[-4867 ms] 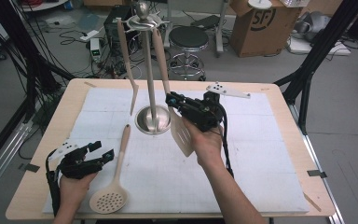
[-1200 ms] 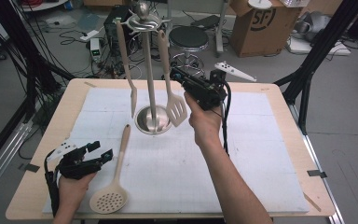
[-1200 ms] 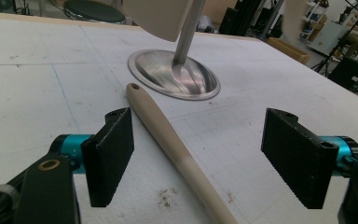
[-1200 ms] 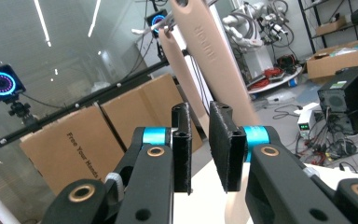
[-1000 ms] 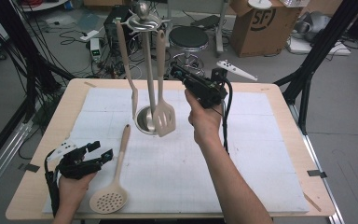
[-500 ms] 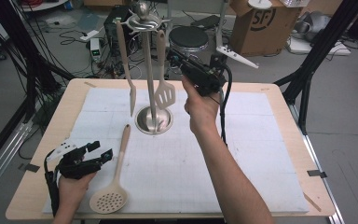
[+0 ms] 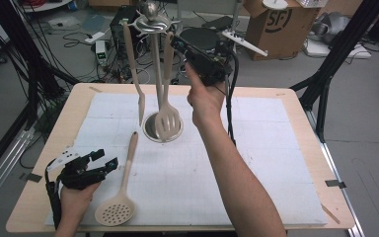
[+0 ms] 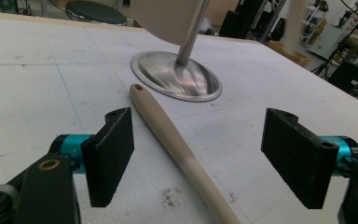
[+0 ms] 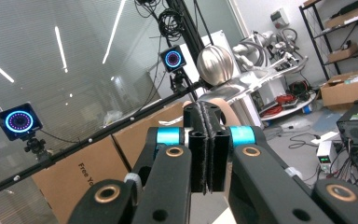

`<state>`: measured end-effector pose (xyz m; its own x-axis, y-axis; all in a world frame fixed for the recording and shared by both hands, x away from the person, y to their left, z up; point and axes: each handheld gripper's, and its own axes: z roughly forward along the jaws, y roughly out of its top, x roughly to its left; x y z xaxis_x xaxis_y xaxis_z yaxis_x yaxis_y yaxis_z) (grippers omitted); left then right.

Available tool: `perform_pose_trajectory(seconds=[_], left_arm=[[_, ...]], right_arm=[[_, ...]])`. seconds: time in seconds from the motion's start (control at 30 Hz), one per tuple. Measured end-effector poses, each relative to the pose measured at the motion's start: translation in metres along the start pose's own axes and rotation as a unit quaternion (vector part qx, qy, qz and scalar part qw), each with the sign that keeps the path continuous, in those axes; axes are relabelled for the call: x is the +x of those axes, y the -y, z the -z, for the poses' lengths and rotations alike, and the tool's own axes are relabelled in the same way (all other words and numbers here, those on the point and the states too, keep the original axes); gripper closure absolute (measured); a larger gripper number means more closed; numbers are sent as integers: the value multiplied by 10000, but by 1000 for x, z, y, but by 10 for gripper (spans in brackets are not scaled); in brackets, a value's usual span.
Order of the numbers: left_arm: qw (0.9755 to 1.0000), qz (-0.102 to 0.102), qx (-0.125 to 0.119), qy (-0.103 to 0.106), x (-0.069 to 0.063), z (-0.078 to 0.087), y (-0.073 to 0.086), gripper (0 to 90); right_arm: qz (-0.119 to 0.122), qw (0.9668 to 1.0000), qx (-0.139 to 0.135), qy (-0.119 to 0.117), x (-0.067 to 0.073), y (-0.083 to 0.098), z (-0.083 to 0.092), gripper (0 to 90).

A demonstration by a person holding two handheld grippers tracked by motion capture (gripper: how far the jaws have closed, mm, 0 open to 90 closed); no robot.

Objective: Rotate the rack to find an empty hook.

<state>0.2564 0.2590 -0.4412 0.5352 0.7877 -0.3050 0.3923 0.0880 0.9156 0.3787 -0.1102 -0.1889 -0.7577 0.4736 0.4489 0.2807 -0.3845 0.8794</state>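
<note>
A steel utensil stand [image 7: 157, 64] rises from its round base [image 8: 177, 77] at the table's middle back. A narrow beige utensil [image 7: 134, 69] hangs from its left arm. My right gripper [image 7: 175, 42] is raised beside the stand's top, and its jaws have just been closing. They are shut on the handle end of a beige slotted spatula [image 7: 168, 122], which hangs down in front of the pole. In the right gripper view the jaws [image 9: 208, 112] meet, with the beige handle at their tips below the stand's knob [image 9: 215, 64]. My left gripper [image 7: 106, 159] rests open at the front left. The skimmer's handle [image 8: 168, 130] lies untouched between its jaws.
The beige skimmer [image 7: 116, 210] lies on the white mat [image 7: 276, 163], head toward the front edge. A cardboard box [image 7: 276, 19] and a round stool [image 7: 205, 37] stand on the floor beyond the table. Black frame legs flank both sides.
My right gripper has lifted the slotted spatula from the mat to the top of the stand, where it now hangs upright by the pole. The left gripper and skimmer have stayed put.
</note>
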Motion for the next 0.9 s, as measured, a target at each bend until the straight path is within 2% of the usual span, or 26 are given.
perform_pose_trajectory(seconds=[0.63,0.9], left_arm=[[10000,10,-32,-39,1,4,1,260],[10000,3,-41,-76,2,8,1,260]], right_arm=[[-143,9998,-51,136,-9,-5,-9,900],[-31,9998,-40,184,-8,-7,-12,900]])
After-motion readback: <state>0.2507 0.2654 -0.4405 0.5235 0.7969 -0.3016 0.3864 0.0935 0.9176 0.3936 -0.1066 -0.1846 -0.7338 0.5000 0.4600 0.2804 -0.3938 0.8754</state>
